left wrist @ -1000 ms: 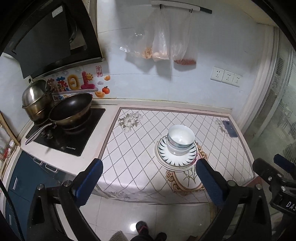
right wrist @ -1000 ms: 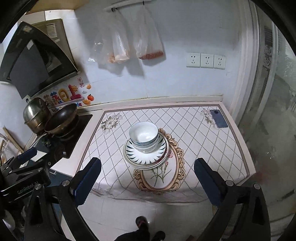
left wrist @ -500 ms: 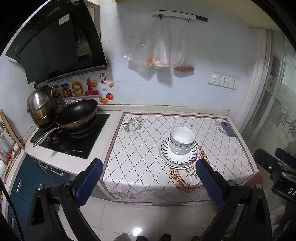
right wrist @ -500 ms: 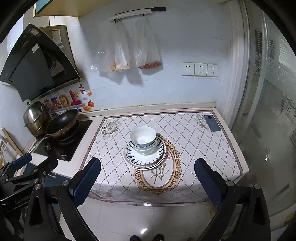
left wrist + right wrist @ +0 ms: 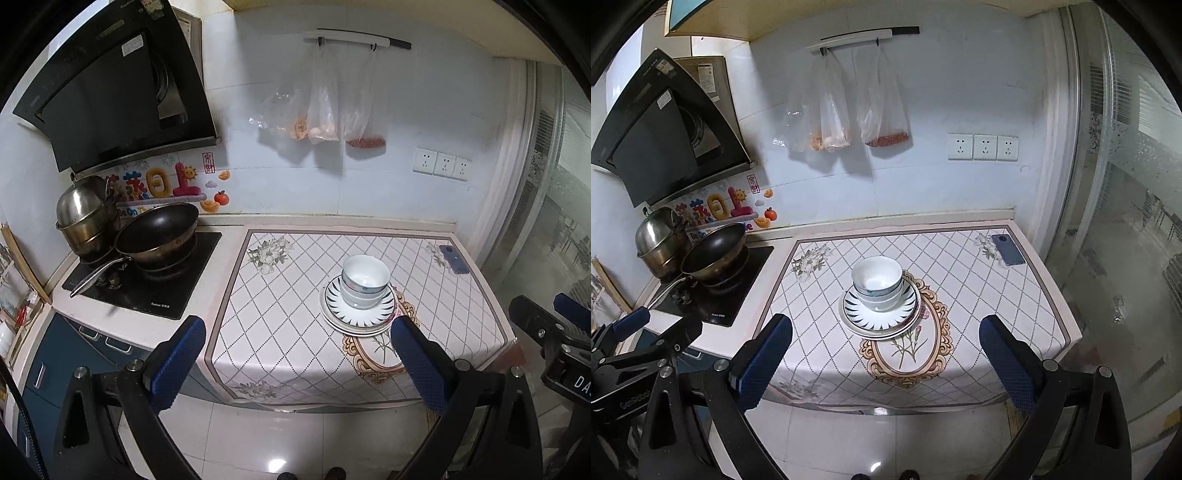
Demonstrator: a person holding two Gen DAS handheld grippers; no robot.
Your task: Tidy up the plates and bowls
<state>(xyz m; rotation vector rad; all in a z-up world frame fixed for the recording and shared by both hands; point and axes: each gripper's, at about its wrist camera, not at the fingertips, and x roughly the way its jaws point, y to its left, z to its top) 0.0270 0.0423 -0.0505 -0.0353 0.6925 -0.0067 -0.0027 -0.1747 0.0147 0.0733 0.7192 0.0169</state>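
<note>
**Both grippers held back from the stacked dishes**

Nearest to us, our left gripper point(image 5: 295, 339) has its jaws spread wide with nothing between them, and our right gripper point(image 5: 886, 338) is spread wide and empty too. Both hang over the floor, short of the counter's front edge. Past the blue fingertips point(image 5: 764, 354) lies the patterned cloth point(image 5: 979, 295) covering the counter. Near its middle we see the plates point(image 5: 882, 325) stacked flat, the top one edged with dark leaf-like marks, and the bowls point(image 5: 877, 282) nested upright on them, the uppermost white inside. Farther right, a dark phone point(image 5: 1008, 249) lies near the cloth's back corner. To the left sits the black cooktop point(image 5: 147, 280) carrying a dark wok point(image 5: 159, 230) and a steel pot point(image 5: 83, 214) behind it. On the wall beyond hang plastic bags point(image 5: 846, 110) beside a row of sockets point(image 5: 982, 147).
</note>
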